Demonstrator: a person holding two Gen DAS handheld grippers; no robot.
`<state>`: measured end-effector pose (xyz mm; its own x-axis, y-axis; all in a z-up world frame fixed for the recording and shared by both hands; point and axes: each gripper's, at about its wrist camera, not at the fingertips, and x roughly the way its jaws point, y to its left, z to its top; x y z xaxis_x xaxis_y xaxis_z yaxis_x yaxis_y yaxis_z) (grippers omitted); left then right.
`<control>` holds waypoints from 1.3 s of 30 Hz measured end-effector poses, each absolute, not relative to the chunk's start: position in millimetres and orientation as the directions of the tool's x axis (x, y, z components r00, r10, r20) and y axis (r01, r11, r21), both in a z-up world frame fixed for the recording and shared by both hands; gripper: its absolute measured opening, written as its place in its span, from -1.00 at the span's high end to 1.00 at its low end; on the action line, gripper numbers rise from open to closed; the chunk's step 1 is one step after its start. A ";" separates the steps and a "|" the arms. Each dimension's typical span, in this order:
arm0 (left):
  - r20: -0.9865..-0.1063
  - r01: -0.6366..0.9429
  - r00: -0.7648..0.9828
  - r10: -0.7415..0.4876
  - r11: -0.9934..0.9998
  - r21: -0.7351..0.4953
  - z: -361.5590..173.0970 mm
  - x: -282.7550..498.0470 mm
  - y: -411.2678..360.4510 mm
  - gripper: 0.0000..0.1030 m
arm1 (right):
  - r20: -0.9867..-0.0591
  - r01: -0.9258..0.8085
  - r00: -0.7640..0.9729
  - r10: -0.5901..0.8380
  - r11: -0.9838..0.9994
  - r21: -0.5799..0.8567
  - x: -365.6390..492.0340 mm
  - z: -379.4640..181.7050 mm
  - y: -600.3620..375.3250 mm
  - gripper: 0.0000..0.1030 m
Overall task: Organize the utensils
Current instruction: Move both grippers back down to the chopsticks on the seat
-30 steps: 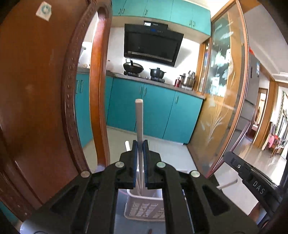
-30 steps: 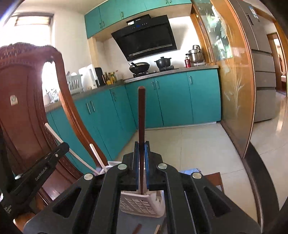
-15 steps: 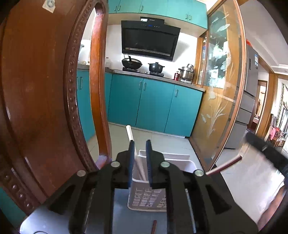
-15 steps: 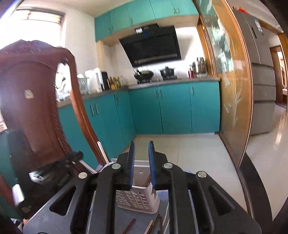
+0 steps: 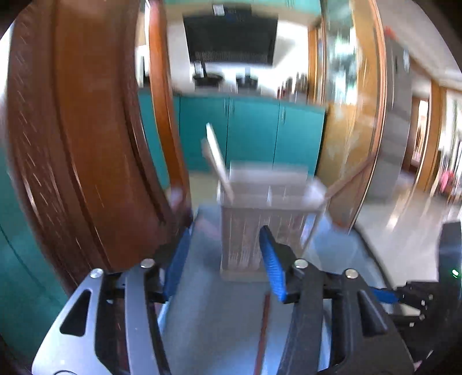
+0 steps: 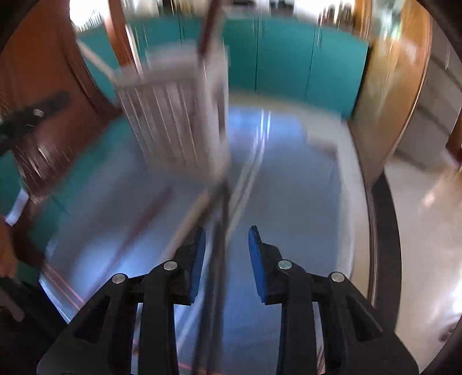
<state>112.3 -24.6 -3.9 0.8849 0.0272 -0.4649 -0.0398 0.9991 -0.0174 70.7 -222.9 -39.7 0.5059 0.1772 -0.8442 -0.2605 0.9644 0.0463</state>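
Both views are motion-blurred. A white slotted utensil basket stands on the grey table, with white chopsticks leaning out at its left. My left gripper is open and empty, just in front of the basket. In the right wrist view the basket stands at upper left with a dark brown chopstick upright in it. My right gripper is open and empty above several loose chopsticks lying on the table. A brown chopstick lies below the left gripper.
A carved wooden chair back stands close on the left. The other gripper shows at the right edge. The table's dark rim curves along the right. Teal kitchen cabinets are behind.
Both grippers let go of their chopsticks into the basket, opened wide, and dropped back toward the table. The right one now looks down at loose chopsticks.
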 end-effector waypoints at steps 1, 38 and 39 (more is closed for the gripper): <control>-0.519 -0.031 0.855 0.017 0.999 -0.017 -14.5 118.0 -26.8 -0.01 | -0.864 -0.245 0.471 0.176 0.968 0.063 74.2 -47.5 -223.5 0.40; -0.693 0.054 0.721 -0.008 0.998 0.045 -66.1 129.6 -48.4 -0.32 | -0.898 -0.143 0.402 0.179 0.981 0.131 87.0 -66.9 -232.7 0.95; -0.695 0.055 0.719 -0.007 0.997 0.047 -66.6 129.5 -48.8 -0.32 | -0.898 -0.144 0.403 0.180 0.981 0.132 87.3 -66.7 -232.7 0.94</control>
<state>129.5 -48.8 -66.6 0.7194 -0.0070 -0.6946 0.0551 0.9974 0.0470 87.3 -232.7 -66.7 0.4025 0.1801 -0.8975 -0.1439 0.9807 0.1322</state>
